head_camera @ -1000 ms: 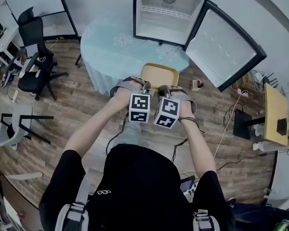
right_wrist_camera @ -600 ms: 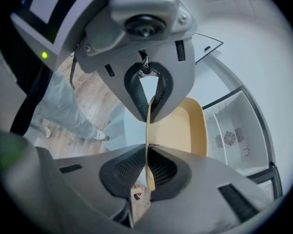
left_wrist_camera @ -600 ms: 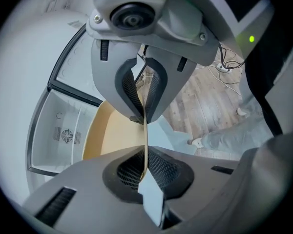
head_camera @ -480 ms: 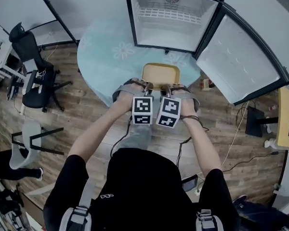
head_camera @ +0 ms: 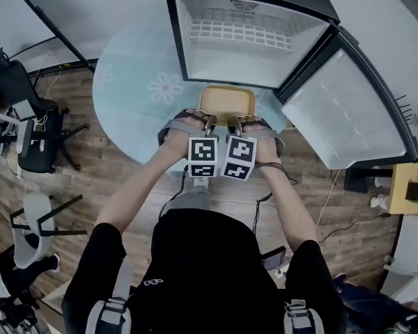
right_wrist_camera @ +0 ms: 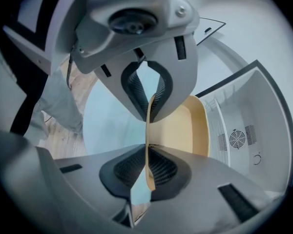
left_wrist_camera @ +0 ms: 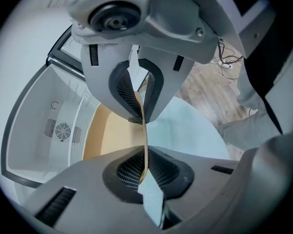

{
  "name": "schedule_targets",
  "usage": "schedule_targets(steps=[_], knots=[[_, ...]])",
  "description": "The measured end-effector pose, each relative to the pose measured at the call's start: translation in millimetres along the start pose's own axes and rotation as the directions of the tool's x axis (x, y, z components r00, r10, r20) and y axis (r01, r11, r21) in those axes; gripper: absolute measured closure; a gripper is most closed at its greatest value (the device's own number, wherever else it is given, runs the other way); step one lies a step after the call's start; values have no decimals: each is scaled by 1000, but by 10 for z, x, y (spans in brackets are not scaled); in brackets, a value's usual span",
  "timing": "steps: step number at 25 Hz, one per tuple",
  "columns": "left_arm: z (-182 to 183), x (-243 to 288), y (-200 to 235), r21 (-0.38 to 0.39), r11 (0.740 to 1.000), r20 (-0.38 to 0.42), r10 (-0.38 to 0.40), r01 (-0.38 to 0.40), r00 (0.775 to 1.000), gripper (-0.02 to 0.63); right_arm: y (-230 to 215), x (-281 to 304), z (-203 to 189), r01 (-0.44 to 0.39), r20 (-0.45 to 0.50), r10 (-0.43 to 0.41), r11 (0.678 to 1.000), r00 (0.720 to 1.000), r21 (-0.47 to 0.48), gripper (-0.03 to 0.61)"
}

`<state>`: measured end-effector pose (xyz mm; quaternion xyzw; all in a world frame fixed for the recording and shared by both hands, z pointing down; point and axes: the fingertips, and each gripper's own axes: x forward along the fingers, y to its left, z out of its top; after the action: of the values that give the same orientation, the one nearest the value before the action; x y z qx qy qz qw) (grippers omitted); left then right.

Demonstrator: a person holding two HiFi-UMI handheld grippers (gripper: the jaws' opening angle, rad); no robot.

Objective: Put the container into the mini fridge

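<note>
Well, the shallow tan plastic container (head_camera: pixel 227 104) is carried level in front of the person, over the near part of the round table with its pale blue flowered cloth (head_camera: pixel 136 82) and just short of the open mouth of the black mini fridge with the white interior (head_camera: pixel 254 56); it is not inside yet. Both grippers have it by the same near rim, side by side. The left gripper (head_camera: pixel 210 121) is clenched on the left part of that rim, and its own view shows the thin tan edge running straight between the ribbed pads, which are pressed onto it from both sides; the right gripper (head_camera: pixel 237 122) is clamped on the right part in just the same way. To my eye, two pinches set apart on one edge are what keep a wide, light tray from twisting or drooping; holding the near edge also leaves the far edge free to lead into the cavity, with the grippers trailing outside. The fridge's white-lined door (head_camera: pixel 345 113) is swung wide to the right, well clear of the path; the white wire shelf (head_camera: pixel 245 32) sits high at the back, so the floor beneath it looks like the likely landing spot. I'd judge that what remains is a straight push forward and a gentle set-down.
</note>
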<state>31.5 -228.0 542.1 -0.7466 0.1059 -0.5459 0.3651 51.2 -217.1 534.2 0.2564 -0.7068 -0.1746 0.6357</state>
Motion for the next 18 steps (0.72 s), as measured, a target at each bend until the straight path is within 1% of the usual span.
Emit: schedule_targets(steps=[5, 9, 12, 18], knots=[[-230, 276, 274, -12, 1000, 12, -14, 15, 1000, 584, -330, 299, 63, -21, -19, 21, 1000, 1000, 9, 554], [-293, 449, 454, -15, 1000, 29, -25, 26, 999, 584, -523, 456, 28, -28, -33, 28, 999, 999, 26, 554], [-279, 562, 548, -15, 999, 43, -34, 34, 999, 584, -622, 538, -39, -26, -47, 27, 999, 999, 33, 554], [-133, 758, 681, -24, 998, 65, -53, 54, 997, 584, -752, 619, -264, -23, -72, 26, 999, 997, 37, 554]])
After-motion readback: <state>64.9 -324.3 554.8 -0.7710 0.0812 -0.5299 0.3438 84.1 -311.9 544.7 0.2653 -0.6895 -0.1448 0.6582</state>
